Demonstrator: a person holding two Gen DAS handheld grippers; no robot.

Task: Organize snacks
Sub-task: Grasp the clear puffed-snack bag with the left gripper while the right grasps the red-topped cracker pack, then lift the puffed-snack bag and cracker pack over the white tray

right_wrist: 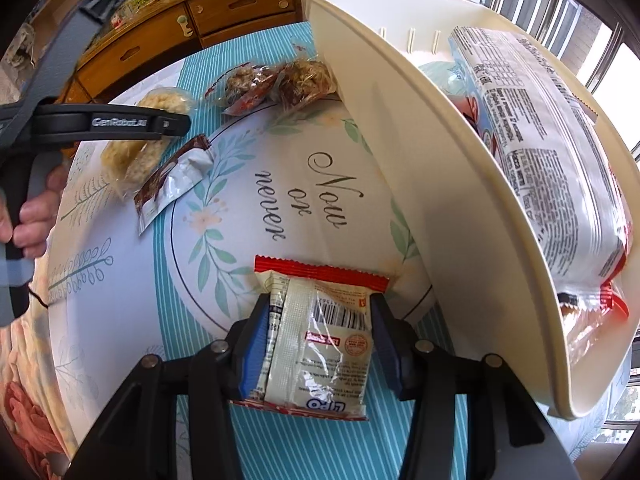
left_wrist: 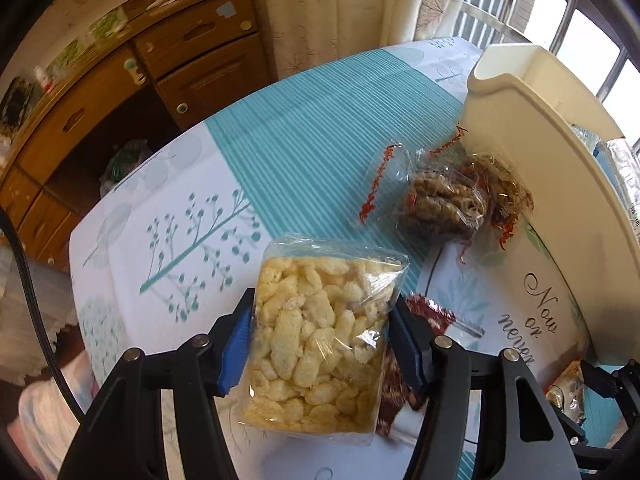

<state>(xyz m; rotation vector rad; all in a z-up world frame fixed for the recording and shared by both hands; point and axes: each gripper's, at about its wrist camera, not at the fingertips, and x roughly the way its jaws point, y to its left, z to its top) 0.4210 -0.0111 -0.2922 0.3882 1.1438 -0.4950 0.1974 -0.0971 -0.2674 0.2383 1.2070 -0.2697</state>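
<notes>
My left gripper (left_wrist: 320, 336) is shut on a clear bag of yellow puffed snacks (left_wrist: 320, 336) and holds it above the table; the bag also shows in the right wrist view (right_wrist: 136, 156). My right gripper (right_wrist: 318, 334) is shut on a white packet with a red edge (right_wrist: 320, 340), beside the cream plastic basket (right_wrist: 440, 208). The basket (left_wrist: 520, 128) holds a large printed snack bag (right_wrist: 548, 152). Two clear bags of brown snacks (left_wrist: 444, 200) lie against the basket. A brown and silver wrapper (right_wrist: 172, 176) lies flat under the left gripper.
The table has a teal and white cloth (left_wrist: 280, 152) with printed words. A wooden cabinet with drawers (left_wrist: 140, 80) stands beyond the far edge. A window with bars (right_wrist: 560, 4) is behind the basket. A hand (right_wrist: 32, 208) holds the left gripper's handle.
</notes>
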